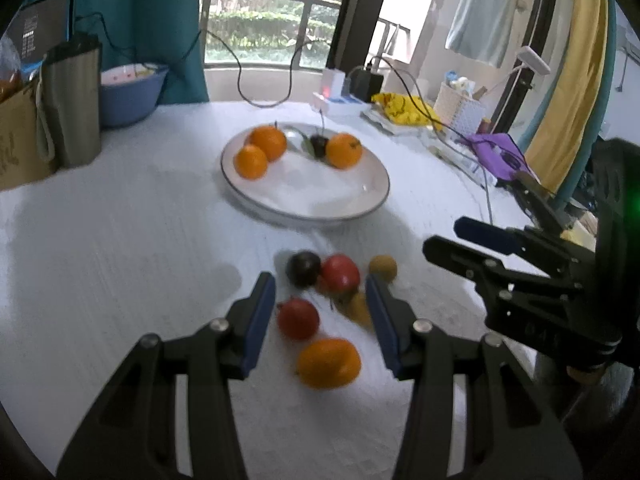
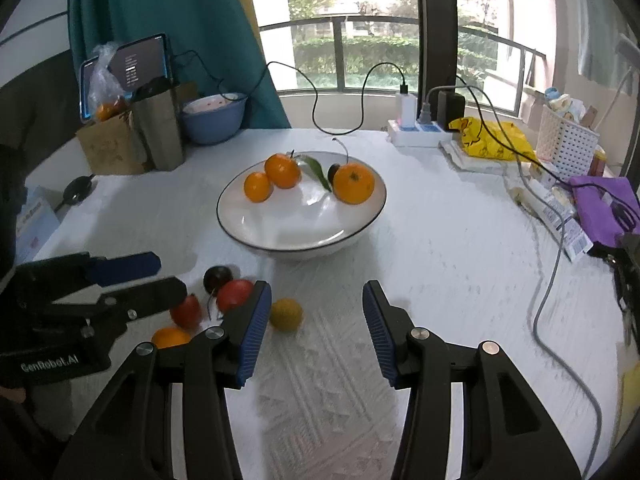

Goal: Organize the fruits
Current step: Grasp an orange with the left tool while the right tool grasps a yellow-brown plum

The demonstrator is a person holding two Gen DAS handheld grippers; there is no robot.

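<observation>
A white bowl (image 1: 340, 204) (image 2: 288, 232) on the table holds three oranges (image 1: 262, 148) (image 2: 354, 184) and a dark cherry (image 1: 319, 145). Loose fruit lies in front of it: a dark plum (image 1: 303, 269) (image 2: 217, 277), two red fruits (image 1: 340, 272) (image 1: 298, 319), an orange (image 1: 329, 363) (image 2: 170, 337) and a small yellow fruit (image 1: 383, 267) (image 2: 285, 314). My left gripper (image 1: 320, 320) is open, its fingers straddling the red fruit and orange. My right gripper (image 2: 316, 320) is open and empty, just right of the yellow fruit; it also shows in the left wrist view (image 1: 460, 240).
A blue bowl (image 2: 214, 118), metal cup (image 2: 158, 132) and paper bag (image 2: 108, 144) stand at the back left. A power strip (image 2: 416, 132), cables (image 2: 560, 280), yellow bag (image 2: 488, 138), white basket (image 2: 568, 140) and purple cloth (image 2: 604, 208) line the right side.
</observation>
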